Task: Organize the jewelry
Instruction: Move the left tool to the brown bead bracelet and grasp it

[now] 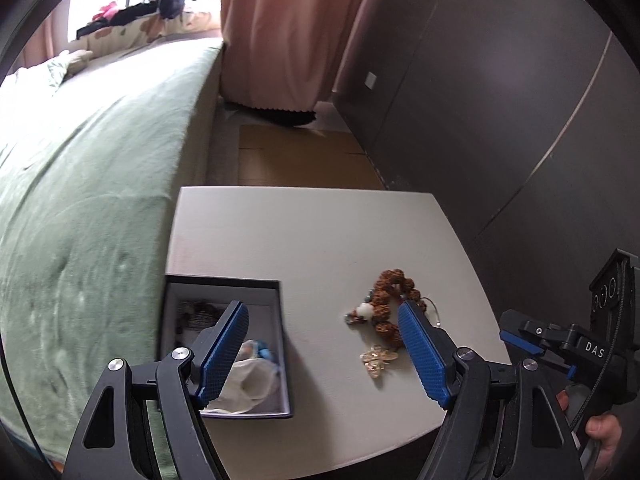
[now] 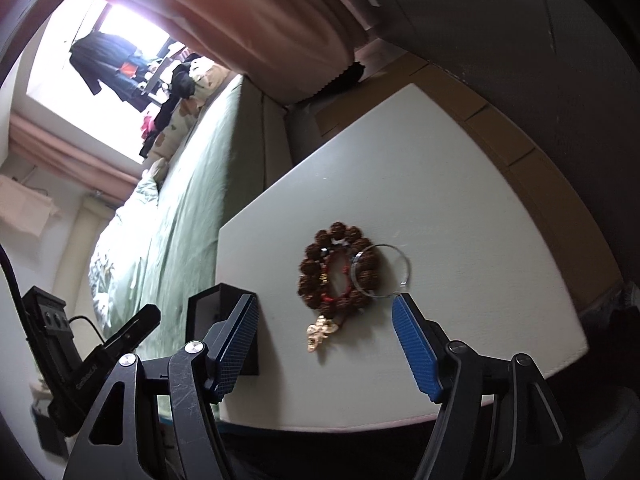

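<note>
while the green bed (image 1: 80, 200) runs along one side of the white bench (image 1: 312, 232) and a pink curtain (image 1: 280, 32) hangs behind, nothing blocks the jewelry. both claws are spread wide and pinching nothing: left claw (image 1: 324, 354) hangs between the open box (image 1: 282, 344) and the brown bead bracelet (image 1: 390, 296). right claw (image 2: 324, 346) sits just short of that bracelet, with a clear bangle (image 2: 404, 264) overlapping it and a gold charm (image 2: 318, 334) nearest.

Table (image 1: 304, 240) off-white, plain. Beads (image 2: 334, 276) reddish-brown w/ red cord; charm (image 2: 320, 332) pale gold. Bangle (image 2: 382, 270) silver. Box (image 1: 224, 284) dark outside, white inside. Pads (image 1: 424, 356) blue, cross-hatched. Bedspread (image 1: 88, 184), left of frame, green; curtain (image 1: 280, 28), top, pink.
</note>
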`<state>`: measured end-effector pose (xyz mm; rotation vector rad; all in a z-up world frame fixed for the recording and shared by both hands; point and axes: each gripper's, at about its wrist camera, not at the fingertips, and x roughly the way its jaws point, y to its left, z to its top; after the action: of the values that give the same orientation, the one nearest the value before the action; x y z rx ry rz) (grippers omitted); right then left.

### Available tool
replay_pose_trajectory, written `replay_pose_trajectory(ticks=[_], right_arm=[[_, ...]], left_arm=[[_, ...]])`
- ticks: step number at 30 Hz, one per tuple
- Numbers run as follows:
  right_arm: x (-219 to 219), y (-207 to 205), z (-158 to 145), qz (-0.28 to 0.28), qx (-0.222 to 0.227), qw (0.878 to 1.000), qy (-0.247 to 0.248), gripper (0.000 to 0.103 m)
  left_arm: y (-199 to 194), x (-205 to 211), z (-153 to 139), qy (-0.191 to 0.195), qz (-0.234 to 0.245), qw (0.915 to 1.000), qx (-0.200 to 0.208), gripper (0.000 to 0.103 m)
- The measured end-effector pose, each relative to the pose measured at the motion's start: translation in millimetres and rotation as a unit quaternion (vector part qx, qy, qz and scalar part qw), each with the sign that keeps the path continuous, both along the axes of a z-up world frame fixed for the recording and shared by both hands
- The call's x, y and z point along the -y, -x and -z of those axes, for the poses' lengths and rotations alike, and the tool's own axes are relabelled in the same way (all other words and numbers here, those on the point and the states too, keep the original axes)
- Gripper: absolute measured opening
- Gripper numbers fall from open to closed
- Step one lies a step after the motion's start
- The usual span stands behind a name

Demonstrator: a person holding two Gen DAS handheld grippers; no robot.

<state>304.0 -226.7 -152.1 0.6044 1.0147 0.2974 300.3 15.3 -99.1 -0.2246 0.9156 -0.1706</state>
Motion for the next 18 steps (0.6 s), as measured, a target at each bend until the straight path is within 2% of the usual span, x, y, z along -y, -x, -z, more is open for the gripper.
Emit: replay_pose_trajectory(ticks=[2, 4, 6, 9, 15, 18], right_arm=[[8, 0, 4, 0.005, -0.004, 1.000, -0.002, 0.070], [15, 1, 9, 0.008, -0.008, 1.000, -0.004, 0.070], [20, 1, 12, 0.010, -0.011, 1.000, -0.006, 0.070], [28, 1, 16, 0.011, -0.014, 1.000, -0.012, 0.070], [42, -1, 25, 0.015, -0.016, 1.000, -0.023, 0.070], [48, -1, 27, 0.017, -0.016, 0.999, -0.026, 0.070]], left_arm=[[-6, 12, 4, -0.003, 0.009, 0.9999, -0.007, 0.077], [-12, 22, 9, -0.005, 0.020, 0.9997, -0.015, 0.071], [-18, 32, 14, -0.005, 0.029, 0.9992, -0.026, 0.061], [-28, 45, 26, -0.008, 0.039, 0.9981, -0.048, 0.051], [-45, 66, 47, -0.007, 0.048, 0.9953, -0.083, 0.039], [-56, 75, 55, -0.013, 0.050, 0.9940, -0.096, 0.039]])
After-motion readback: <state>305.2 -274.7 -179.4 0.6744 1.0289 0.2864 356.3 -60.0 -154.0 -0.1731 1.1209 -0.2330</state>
